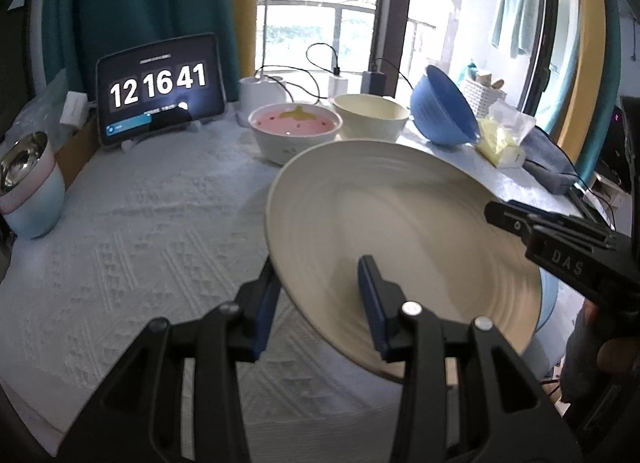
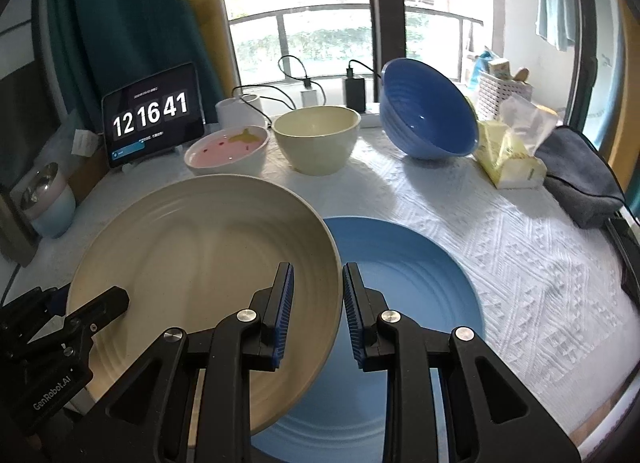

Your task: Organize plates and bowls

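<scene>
A cream ribbed plate (image 1: 400, 231) (image 2: 200, 263) is held tilted above the white cloth. My left gripper (image 1: 320, 303) straddles its left rim, one finger under and one on top, shut on it; it shows at the lower left of the right wrist view (image 2: 80, 323). My right gripper (image 2: 318, 311) straddles the plate's right rim with a small gap at the pads, so it looks open; it shows in the left wrist view (image 1: 520, 223). A light blue plate (image 2: 400, 275) lies flat under the cream plate's right side. A pink strawberry bowl (image 2: 228, 151), a cream bowl (image 2: 316, 139) and a tilted dark blue bowl (image 2: 428, 111) stand at the back.
A tablet clock (image 2: 154, 115) stands at the back left. A stack of pastel cups with a metal bowl (image 1: 28, 187) sits at the left edge. A tissue pack (image 2: 508, 155), a grey pouch (image 2: 580, 179), chargers and cables line the back and right.
</scene>
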Demonstrator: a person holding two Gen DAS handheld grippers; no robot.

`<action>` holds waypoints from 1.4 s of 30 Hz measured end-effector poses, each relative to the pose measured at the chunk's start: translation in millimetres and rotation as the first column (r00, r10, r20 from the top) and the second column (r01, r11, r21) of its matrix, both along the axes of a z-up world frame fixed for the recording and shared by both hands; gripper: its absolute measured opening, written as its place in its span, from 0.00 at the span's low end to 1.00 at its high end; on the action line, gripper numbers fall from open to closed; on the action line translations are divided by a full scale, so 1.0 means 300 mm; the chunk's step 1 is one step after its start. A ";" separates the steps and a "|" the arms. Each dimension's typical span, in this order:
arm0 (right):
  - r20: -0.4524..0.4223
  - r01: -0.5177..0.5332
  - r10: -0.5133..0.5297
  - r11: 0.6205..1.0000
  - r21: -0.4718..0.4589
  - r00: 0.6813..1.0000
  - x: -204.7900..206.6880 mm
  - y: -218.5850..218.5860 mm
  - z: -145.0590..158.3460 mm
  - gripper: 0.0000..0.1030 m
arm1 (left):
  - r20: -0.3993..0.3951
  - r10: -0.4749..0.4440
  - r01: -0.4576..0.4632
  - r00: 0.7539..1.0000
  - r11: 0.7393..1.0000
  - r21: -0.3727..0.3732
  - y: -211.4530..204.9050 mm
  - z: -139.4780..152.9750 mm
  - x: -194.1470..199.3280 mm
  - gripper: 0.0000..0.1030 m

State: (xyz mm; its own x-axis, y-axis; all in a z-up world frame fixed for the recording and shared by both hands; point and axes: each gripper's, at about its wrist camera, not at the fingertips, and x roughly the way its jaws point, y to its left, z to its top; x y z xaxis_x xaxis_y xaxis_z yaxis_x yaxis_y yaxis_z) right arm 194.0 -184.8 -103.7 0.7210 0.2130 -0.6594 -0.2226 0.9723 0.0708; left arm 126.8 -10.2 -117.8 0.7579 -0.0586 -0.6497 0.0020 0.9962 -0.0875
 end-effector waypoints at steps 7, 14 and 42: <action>0.003 0.026 -0.026 1.000 0.014 1.000 -0.009 -0.066 -0.001 0.26 | -0.009 -0.028 0.029 1.000 0.999 0.020 -0.060 -0.001 0.016 0.39; 0.001 0.058 -0.059 0.998 0.033 0.998 -0.012 -0.135 -0.010 0.26 | -0.028 -0.061 0.062 0.998 0.998 0.033 -0.120 -0.009 0.032 0.39; -0.034 0.137 -0.135 0.989 0.060 0.990 0.005 -0.293 -0.060 0.27 | -0.103 -0.122 0.127 0.987 0.991 0.044 -0.261 -0.054 0.106 0.41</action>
State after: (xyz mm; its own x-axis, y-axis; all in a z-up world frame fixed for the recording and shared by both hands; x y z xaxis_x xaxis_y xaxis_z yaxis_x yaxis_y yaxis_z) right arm 195.6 -272.6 -121.7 0.7264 0.1551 -0.6695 -0.0851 0.9870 0.1364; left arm 158.6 -88.4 -134.1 0.6776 -0.1142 -0.7265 0.1203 0.9918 -0.0437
